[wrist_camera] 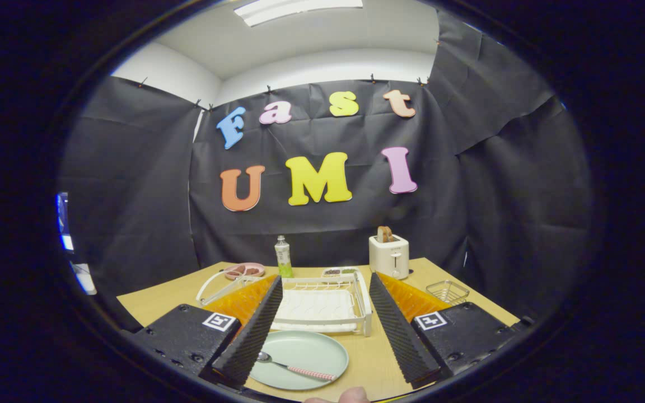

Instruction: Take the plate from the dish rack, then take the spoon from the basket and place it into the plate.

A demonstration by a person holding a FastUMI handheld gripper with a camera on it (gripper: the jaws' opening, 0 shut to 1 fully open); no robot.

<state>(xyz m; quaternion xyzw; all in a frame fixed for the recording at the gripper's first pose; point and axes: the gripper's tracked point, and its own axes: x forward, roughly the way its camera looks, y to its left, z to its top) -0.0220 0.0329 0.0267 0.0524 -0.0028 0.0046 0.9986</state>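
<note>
A pale green plate lies flat on the wooden table, between my fingers and close in front of the white dish rack. A spoon with a pink patterned handle rests in the plate, its bowl close to my left finger. The rack's tray holds nothing. A small wire basket stands to the right, beyond my right finger. My gripper is open, with a wide gap and nothing held between its fingers.
Behind the rack stand a green bottle, a white toaster with bread in it, a pink plate of food and a small divided dish. A fingertip shows at the table's near edge.
</note>
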